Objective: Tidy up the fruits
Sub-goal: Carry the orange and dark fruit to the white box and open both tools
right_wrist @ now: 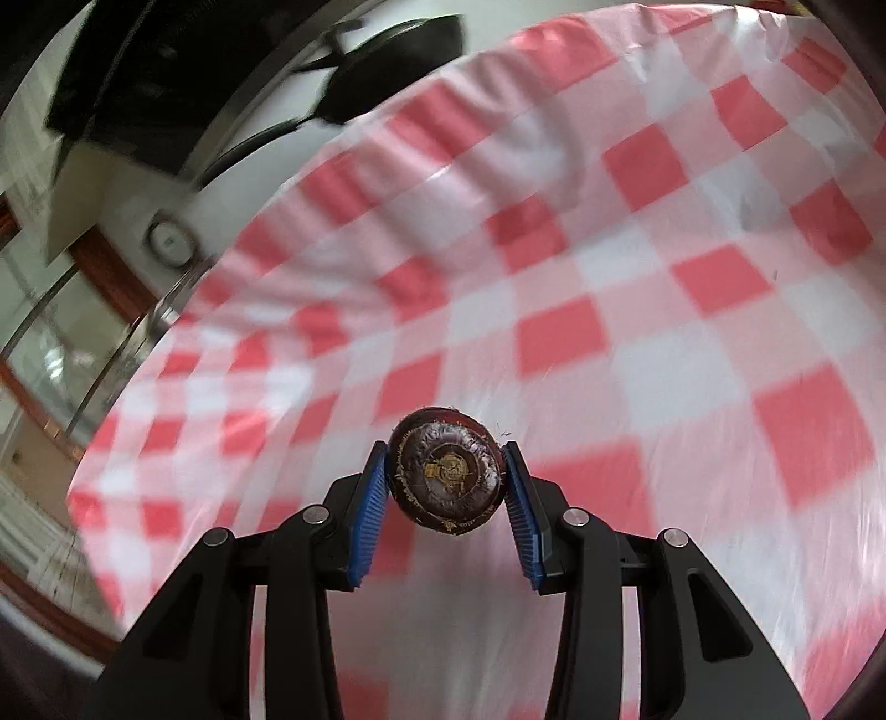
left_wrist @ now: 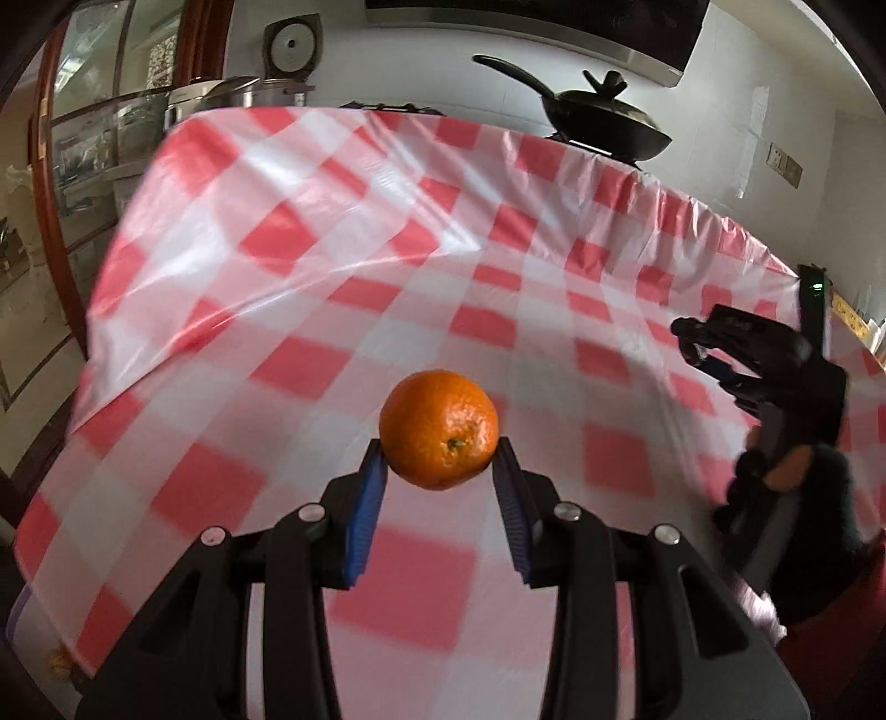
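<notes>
The left claw (left_wrist: 440,451) clamps an orange (left_wrist: 438,429), the right claw (right_wrist: 446,457) a dark fruit (right_wrist: 447,477), both above the checkered surface (left_wrist: 332,310), neither yet placed, no container in view.

This is a home kitchen. A black wok (left_wrist: 606,124) with a lid sits on a stove behind the table. A range hood (left_wrist: 542,33) hangs on the wall above it. Shiny metal pots (left_wrist: 238,97) stand to the left, near a glass cabinet (left_wrist: 88,144) with a wood frame. The table has a red and white checked cloth (left_wrist: 387,266).
</notes>
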Available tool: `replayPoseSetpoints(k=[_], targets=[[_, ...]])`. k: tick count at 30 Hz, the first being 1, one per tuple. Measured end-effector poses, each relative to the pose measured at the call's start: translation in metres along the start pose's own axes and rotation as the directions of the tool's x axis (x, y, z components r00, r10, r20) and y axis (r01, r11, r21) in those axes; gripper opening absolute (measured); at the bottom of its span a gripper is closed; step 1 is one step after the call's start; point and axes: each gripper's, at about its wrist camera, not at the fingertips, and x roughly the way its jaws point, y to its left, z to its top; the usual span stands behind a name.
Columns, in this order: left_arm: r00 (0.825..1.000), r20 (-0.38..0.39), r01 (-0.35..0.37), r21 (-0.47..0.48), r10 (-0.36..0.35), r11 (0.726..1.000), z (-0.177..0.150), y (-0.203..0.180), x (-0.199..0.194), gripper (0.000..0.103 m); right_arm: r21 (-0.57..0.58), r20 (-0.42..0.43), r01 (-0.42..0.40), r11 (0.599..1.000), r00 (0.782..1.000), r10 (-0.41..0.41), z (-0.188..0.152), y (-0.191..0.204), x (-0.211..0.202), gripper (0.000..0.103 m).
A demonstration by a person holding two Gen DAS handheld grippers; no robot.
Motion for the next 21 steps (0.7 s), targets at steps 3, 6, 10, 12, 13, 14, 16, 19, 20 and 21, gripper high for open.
replayPoseSetpoints(k=[3,6,10,12,13,14,16,19,20,21], targets=[[1.000,-0.004,-0.017,-0.010,0.017,1.000,-0.015,0.019,-0.012,0.039,-0.059,-0.036,-0.024,0.998,0.999,0.022,-0.027,0.021,-0.017,0.041],[0.999,-0.010,-0.031,-0.031,0.031,0.999,-0.027,0.035,-0.020,0.039,-0.112,-0.084,-0.041,0.993,0.996,0.032,-0.053,0.042,-0.026,0.041],[0.999,-0.019,-0.043,-0.056,0.042,0.997,-0.040,0.054,-0.029,0.039,-0.200,-0.125,-0.070,0.977,0.991,0.045,-0.085,0.071,-0.037,0.041],[0.999,-0.017,-0.052,-0.056,0.051,0.997,-0.046,0.062,-0.035,0.039,-0.227,-0.150,-0.093,0.969,0.987,0.060,-0.102,0.084,-0.042,0.041],[0.998,-0.014,-0.056,-0.056,0.055,0.997,-0.048,0.065,-0.038,0.039,-0.234,-0.159,-0.100,0.967,0.985,0.064,-0.107,0.088,-0.043,0.041],[0.998,-0.011,-0.061,-0.057,0.060,0.997,-0.052,0.070,-0.043,0.039,-0.247,-0.174,-0.113,0.963,0.982,0.071,-0.114,0.094,-0.045,0.041],[0.998,-0.006,-0.068,-0.057,0.068,0.996,-0.055,0.075,-0.050,0.039,-0.284,-0.193,-0.130,0.950,0.978,0.076,-0.129,0.108,-0.048,0.041],[0.996,-0.002,-0.086,-0.053,0.086,0.995,-0.063,0.084,-0.060,0.039,-0.328,-0.222,-0.158,0.931,0.971,0.086,-0.146,0.126,-0.052,0.041],[0.996,-0.001,-0.091,-0.053,0.092,0.994,-0.066,0.088,-0.064,0.040,-0.339,-0.231,-0.167,0.926,0.969,0.090,-0.151,0.131,-0.053,0.041],[0.995,-0.002,-0.097,-0.053,0.097,0.994,-0.069,0.092,-0.068,0.039,-0.352,-0.241,-0.178,0.919,0.966,0.094,-0.157,0.137,-0.054,0.041]])
